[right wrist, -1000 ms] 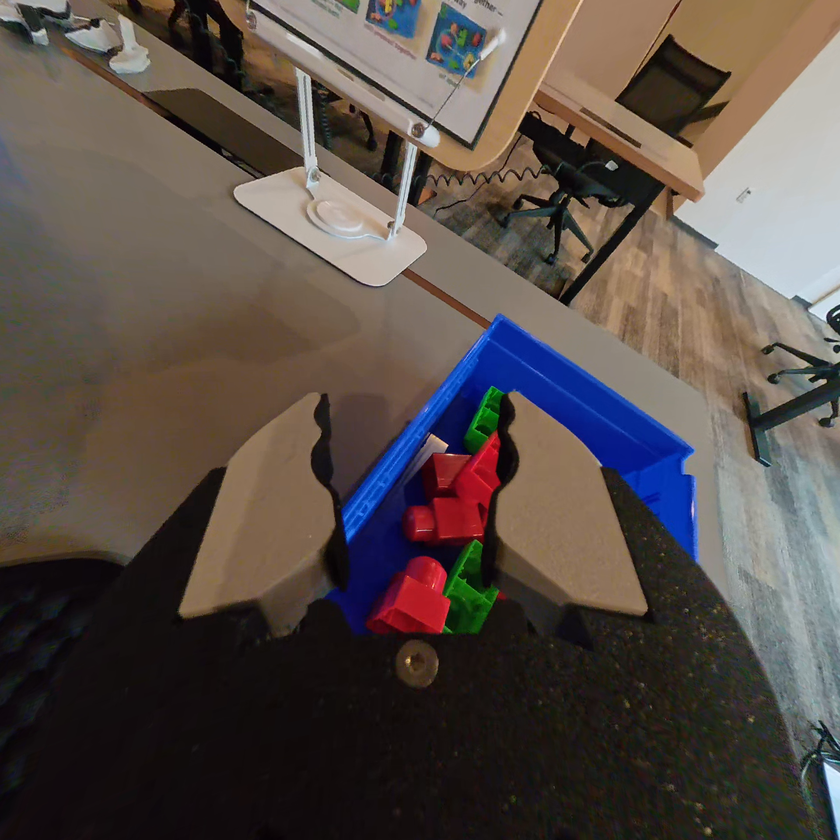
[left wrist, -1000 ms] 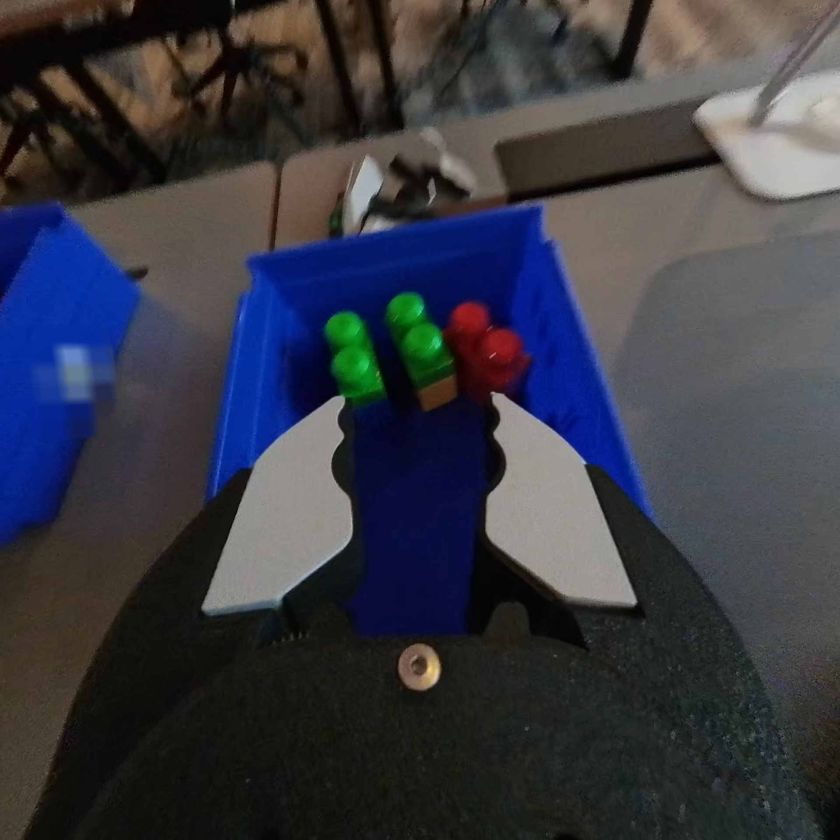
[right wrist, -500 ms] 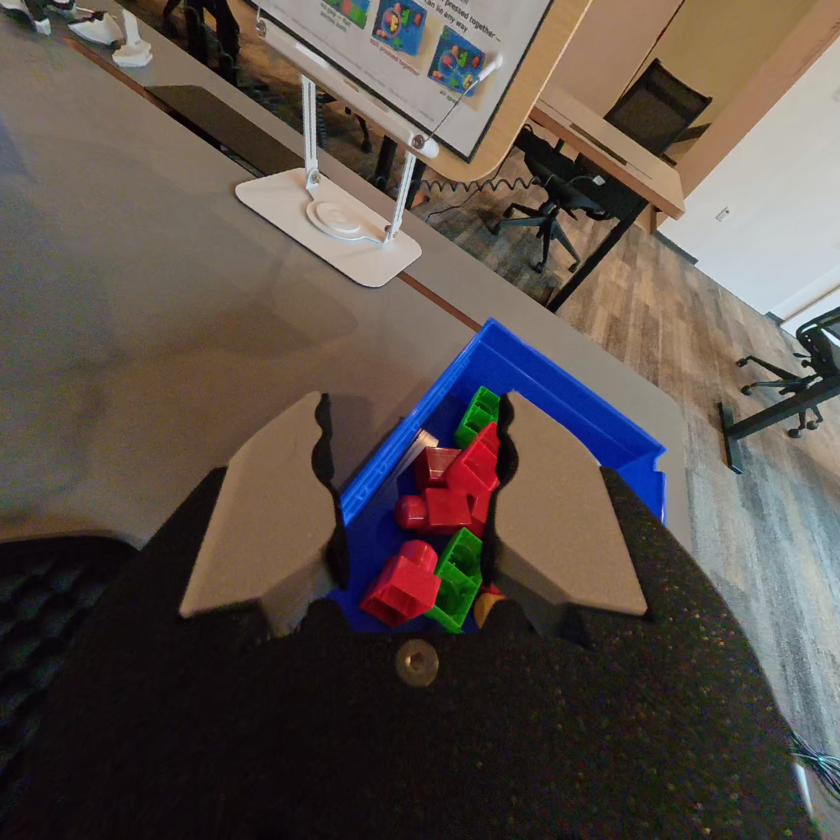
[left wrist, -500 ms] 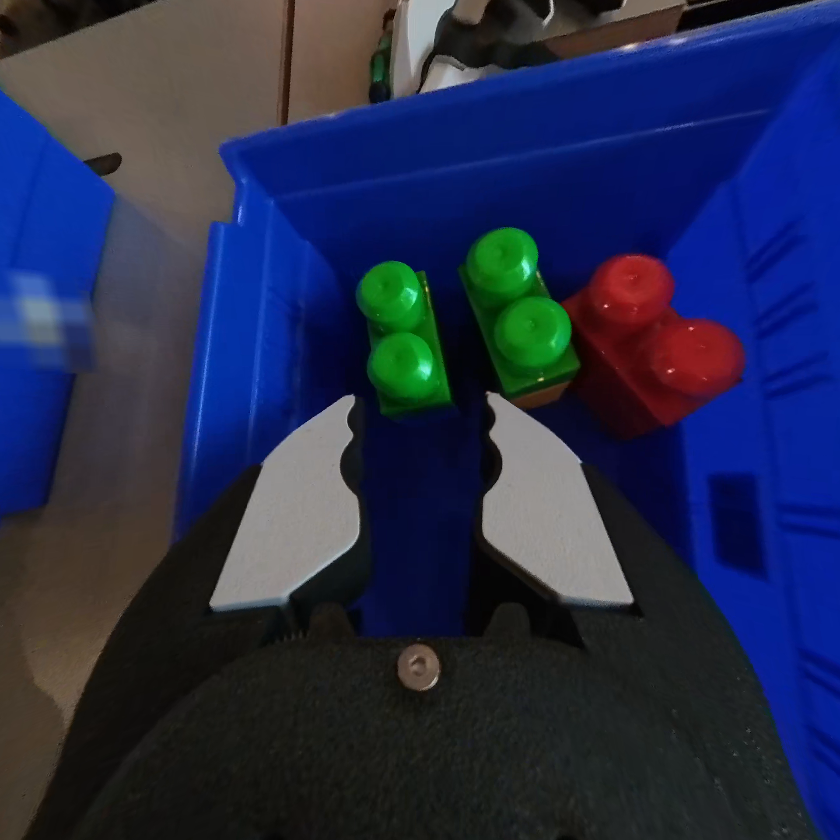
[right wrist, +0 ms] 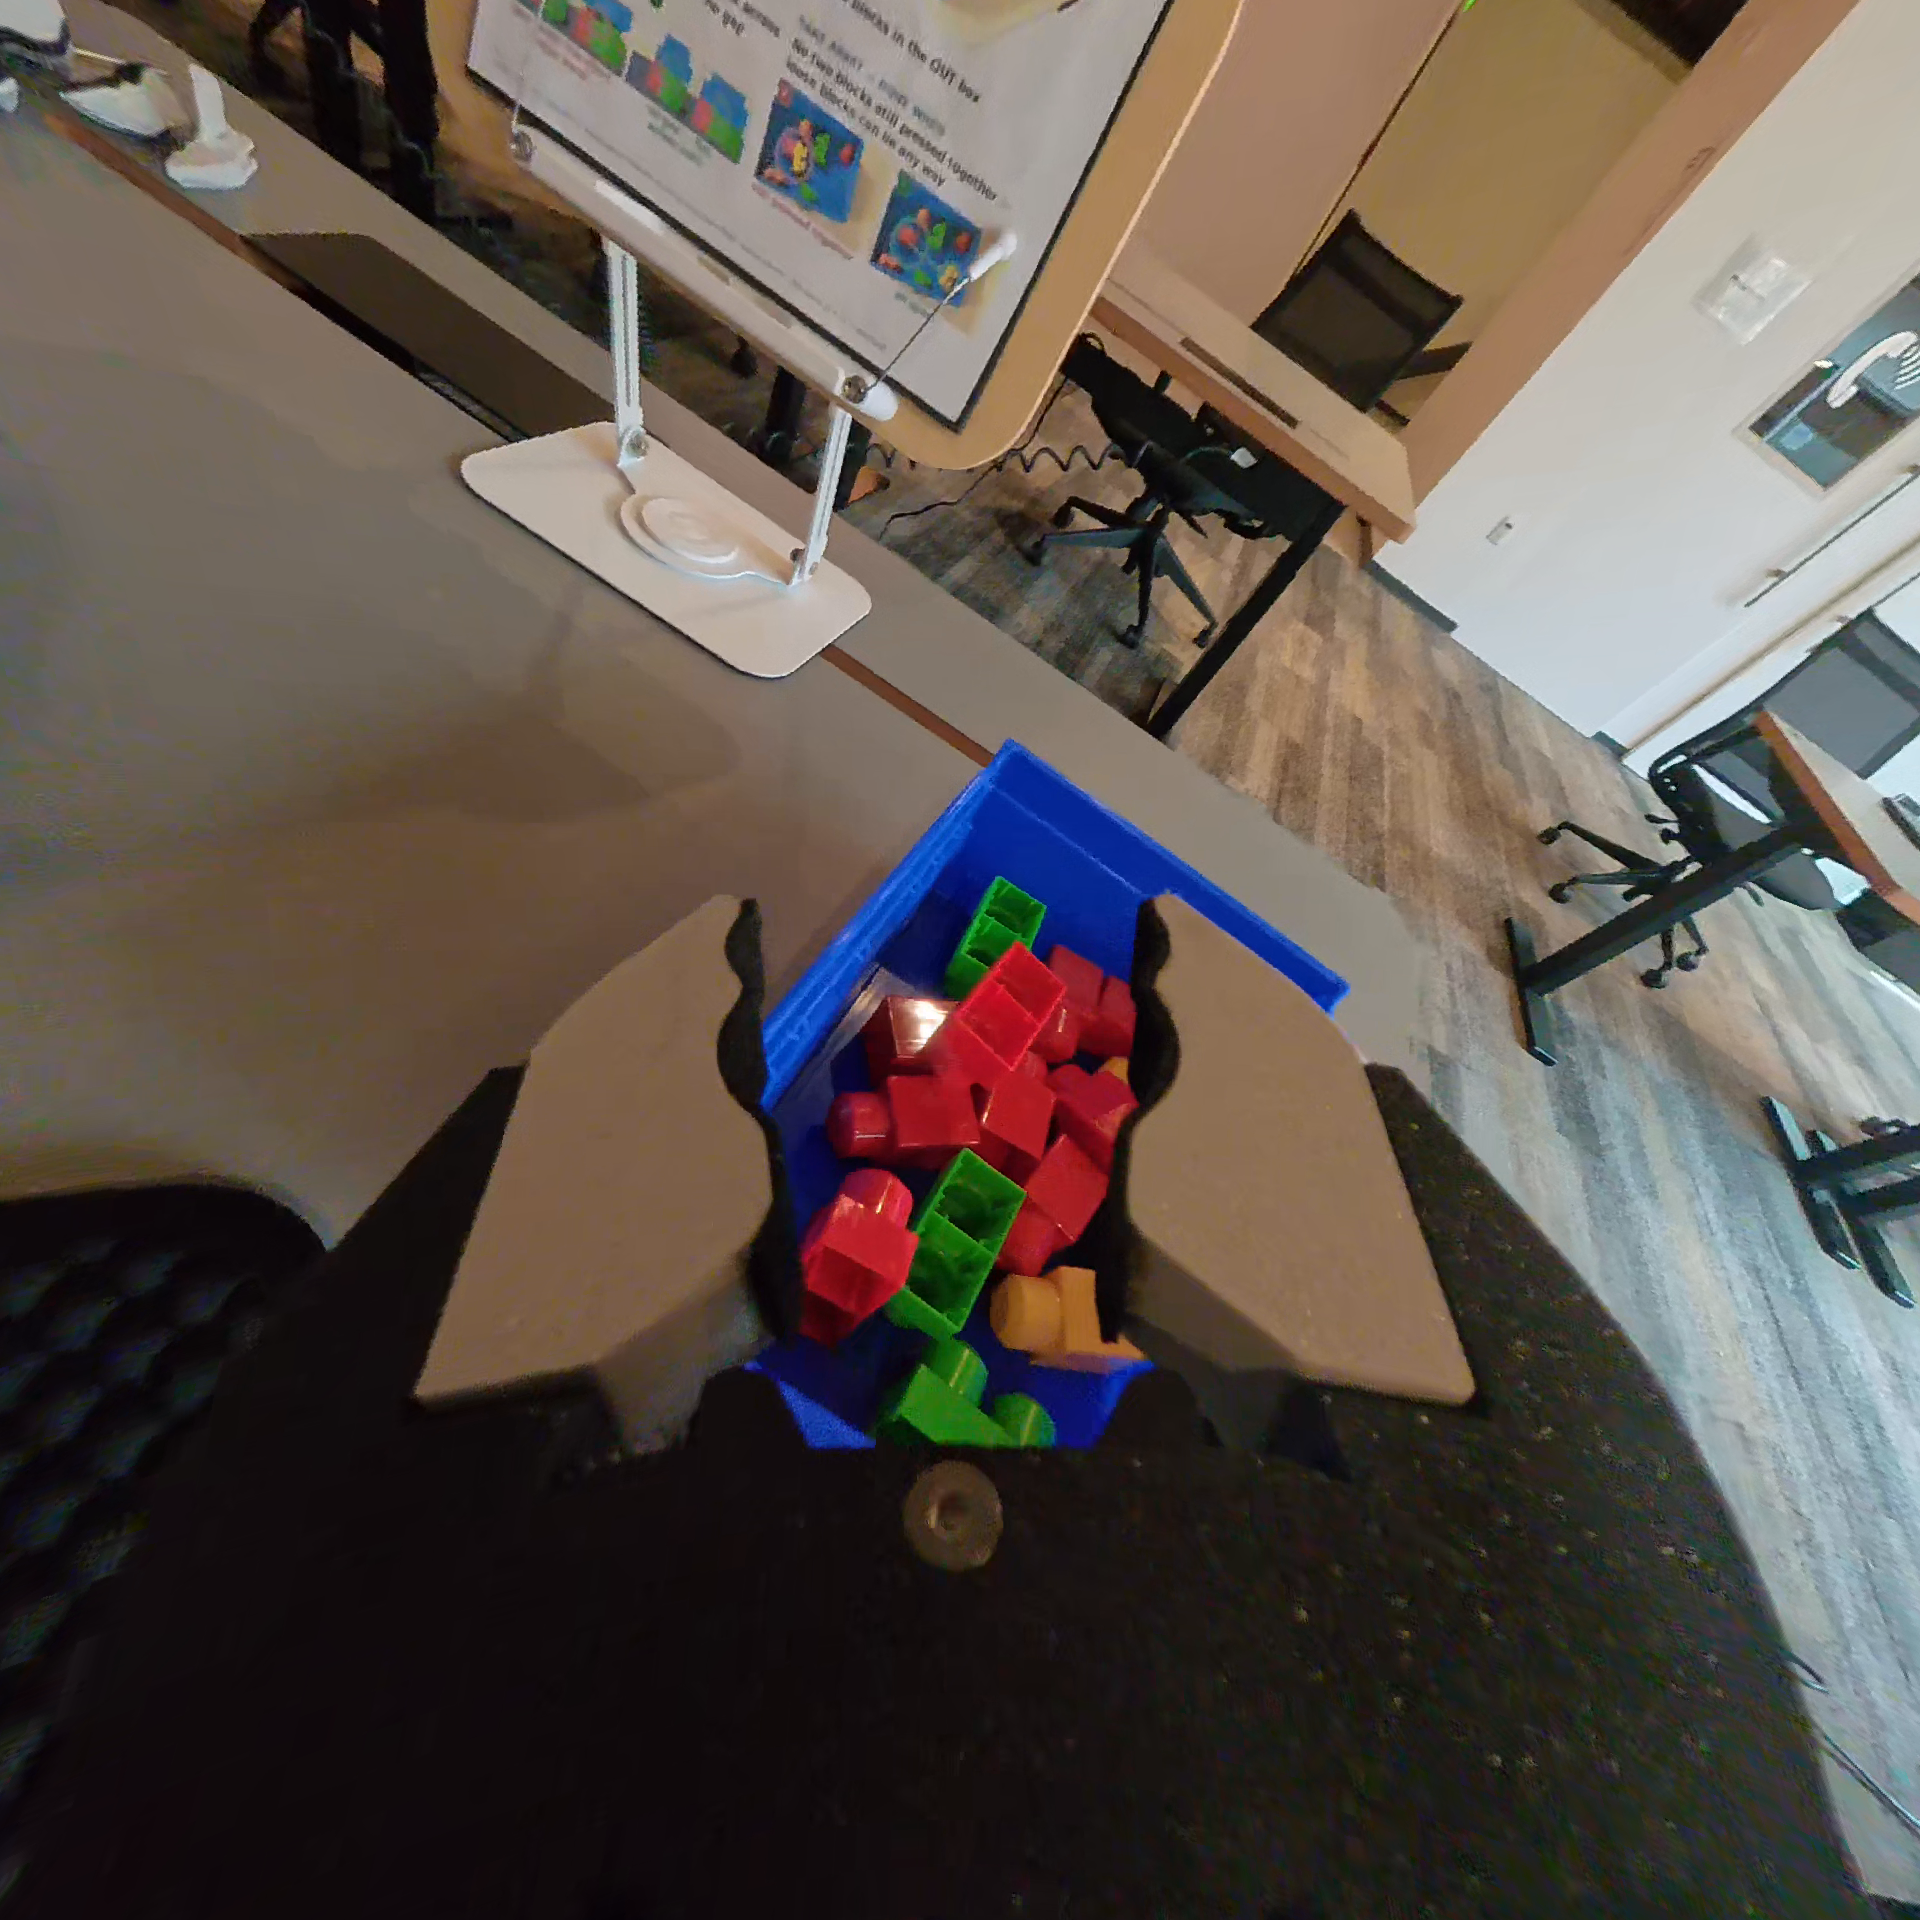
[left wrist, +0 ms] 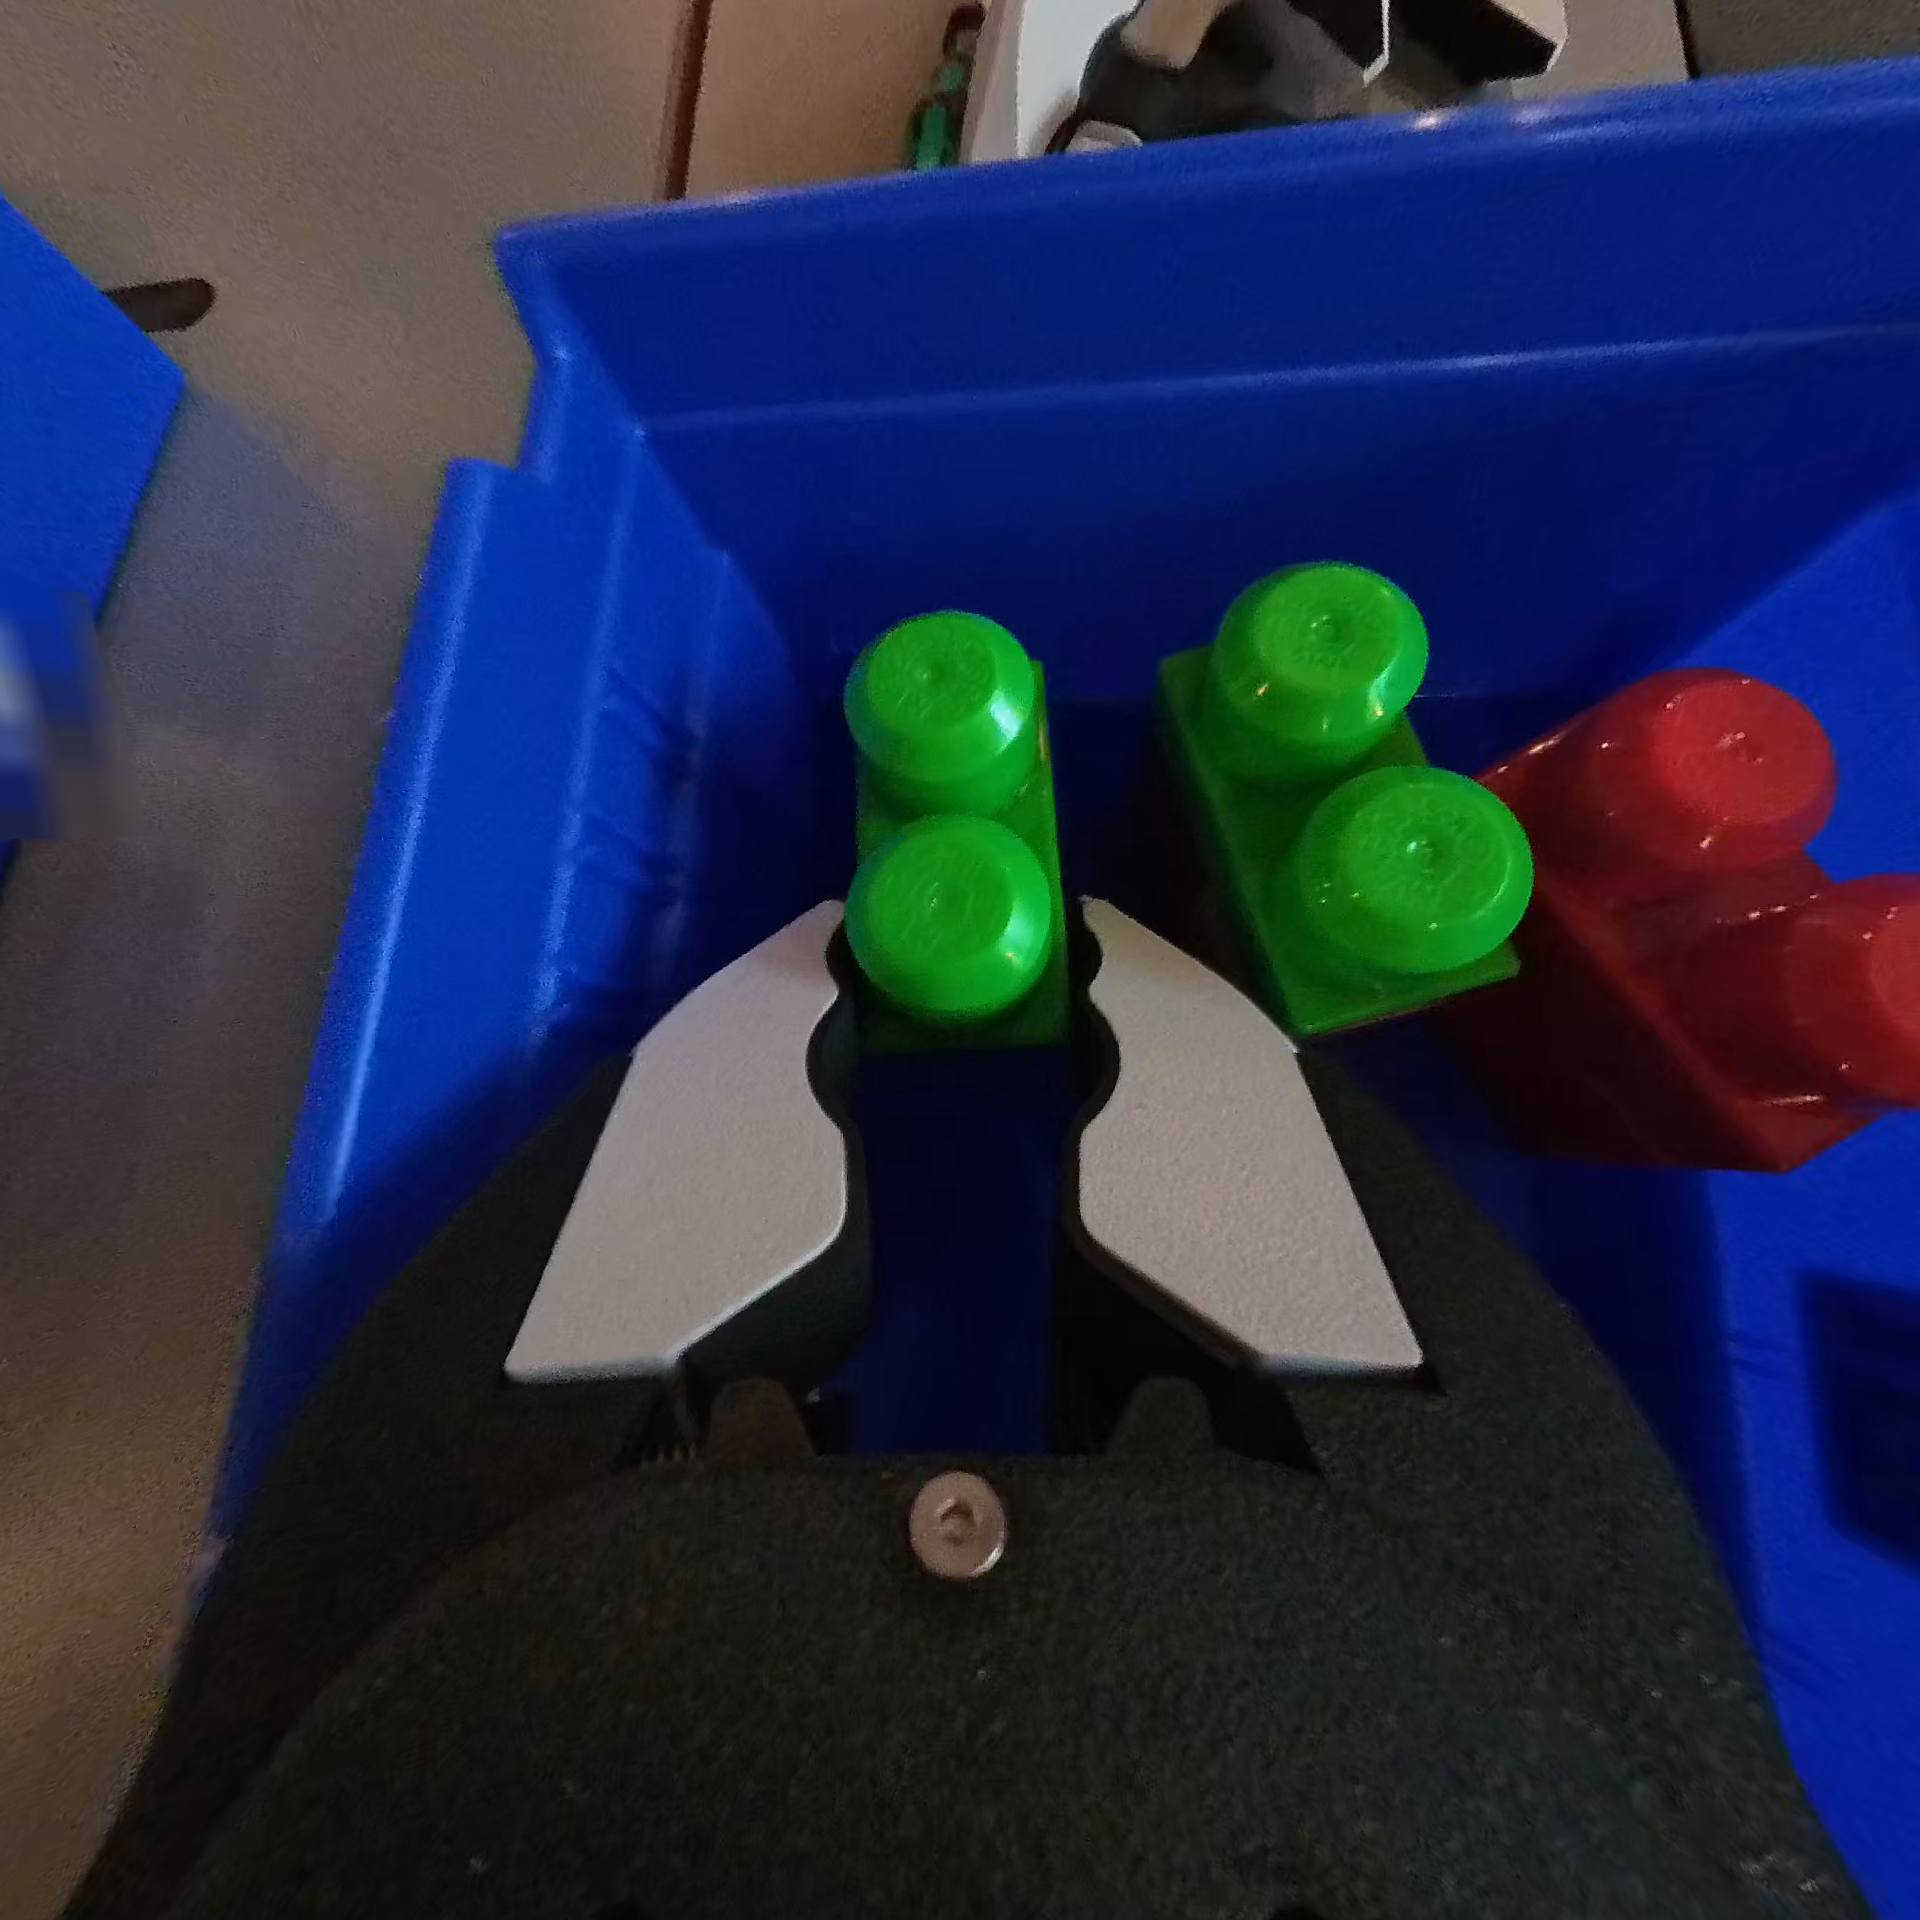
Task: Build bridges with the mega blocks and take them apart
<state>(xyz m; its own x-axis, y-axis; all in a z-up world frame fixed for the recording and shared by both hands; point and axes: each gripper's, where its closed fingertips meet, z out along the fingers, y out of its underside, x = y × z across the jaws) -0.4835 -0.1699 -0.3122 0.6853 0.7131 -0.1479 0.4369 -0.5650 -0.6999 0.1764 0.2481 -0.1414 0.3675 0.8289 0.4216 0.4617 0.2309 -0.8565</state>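
In the left wrist view, my left gripper (left wrist: 961,920) is down inside a blue bin (left wrist: 582,748). Its jaws have closed on the sides of the near end of a green two-stud block (left wrist: 951,831) that stands on the bin floor. A second green block (left wrist: 1340,810) and a red block (left wrist: 1704,894) stand to its right. In the right wrist view, my right gripper (right wrist: 945,914) is open and empty. It hovers above another blue bin (right wrist: 1049,810) that holds several loose red blocks (right wrist: 966,1091), green blocks (right wrist: 961,1226) and an orange block (right wrist: 1049,1314).
Another blue bin (left wrist: 62,520) stands left of the left gripper's bin. A white stand (right wrist: 665,551) holding an instruction board is on the grey table (right wrist: 260,675) behind the right bin. The table edge and the floor with office chairs (right wrist: 1153,499) lie to the right. Across from one pair of fingers to the other is roughly 80 cm.
My left gripper has gone forward and down into the bin, and its jaws have narrowed onto the left green block. My right gripper has risen slightly, so more of its bin shows.
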